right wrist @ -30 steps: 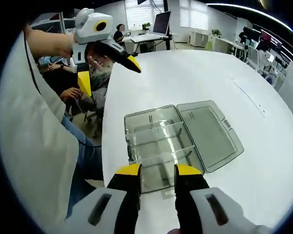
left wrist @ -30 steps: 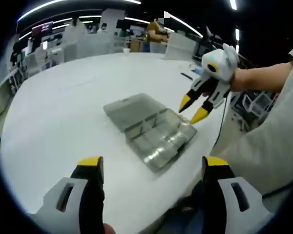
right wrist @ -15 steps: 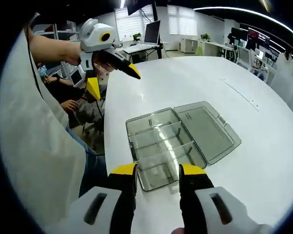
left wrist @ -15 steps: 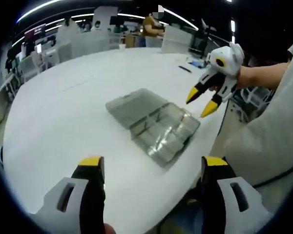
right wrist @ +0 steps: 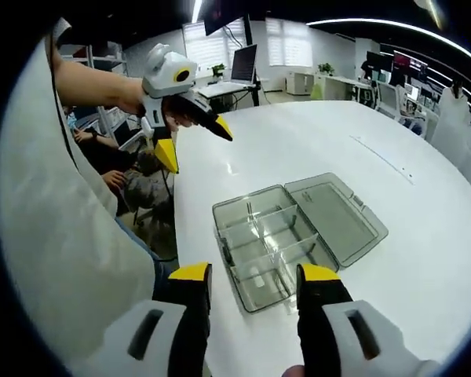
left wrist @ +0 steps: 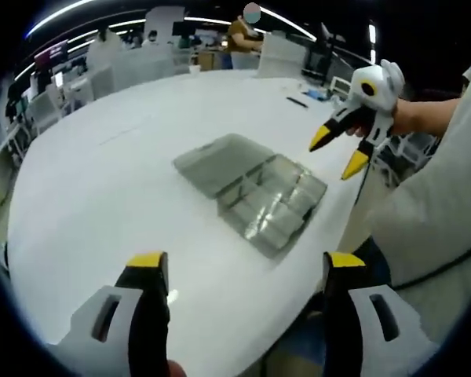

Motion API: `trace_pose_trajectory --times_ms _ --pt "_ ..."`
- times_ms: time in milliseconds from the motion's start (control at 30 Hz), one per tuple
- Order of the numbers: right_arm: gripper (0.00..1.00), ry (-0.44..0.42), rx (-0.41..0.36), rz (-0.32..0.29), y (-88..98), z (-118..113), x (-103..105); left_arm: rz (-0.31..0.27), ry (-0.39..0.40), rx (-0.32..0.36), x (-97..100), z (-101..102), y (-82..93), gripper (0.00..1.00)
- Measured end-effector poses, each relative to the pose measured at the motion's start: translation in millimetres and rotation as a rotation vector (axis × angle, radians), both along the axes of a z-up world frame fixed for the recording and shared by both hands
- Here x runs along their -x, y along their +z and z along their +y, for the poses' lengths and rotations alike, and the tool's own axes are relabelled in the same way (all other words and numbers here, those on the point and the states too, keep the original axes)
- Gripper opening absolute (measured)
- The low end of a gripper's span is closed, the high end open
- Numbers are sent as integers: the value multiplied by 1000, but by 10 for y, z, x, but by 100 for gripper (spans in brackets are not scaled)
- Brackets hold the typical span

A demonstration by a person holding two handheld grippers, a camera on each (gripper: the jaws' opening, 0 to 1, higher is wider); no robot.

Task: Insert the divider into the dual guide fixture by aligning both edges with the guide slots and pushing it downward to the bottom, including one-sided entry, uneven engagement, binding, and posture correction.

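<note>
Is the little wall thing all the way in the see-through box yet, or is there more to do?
Done: the clear box lies open on the white table, lid folded flat, with dividers standing inside. Whether each sits fully down is too small to tell. In hand: nothing; the left tool and right tool both hover open above the table, away from the box. Left: checking or pushing any divider to the bottom.
</note>
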State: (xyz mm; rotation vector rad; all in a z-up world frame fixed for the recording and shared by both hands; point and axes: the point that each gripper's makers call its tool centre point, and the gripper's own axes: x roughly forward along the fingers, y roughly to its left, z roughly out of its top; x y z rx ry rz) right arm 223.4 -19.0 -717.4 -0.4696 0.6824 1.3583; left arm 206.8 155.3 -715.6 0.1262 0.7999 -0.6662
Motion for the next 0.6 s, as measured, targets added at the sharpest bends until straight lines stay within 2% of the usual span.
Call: trace_pose_trajectory --times_ms 600 --pt "52 -8 -32 -2 109 29 131 2 -26 -75 -17 232 -48 78"
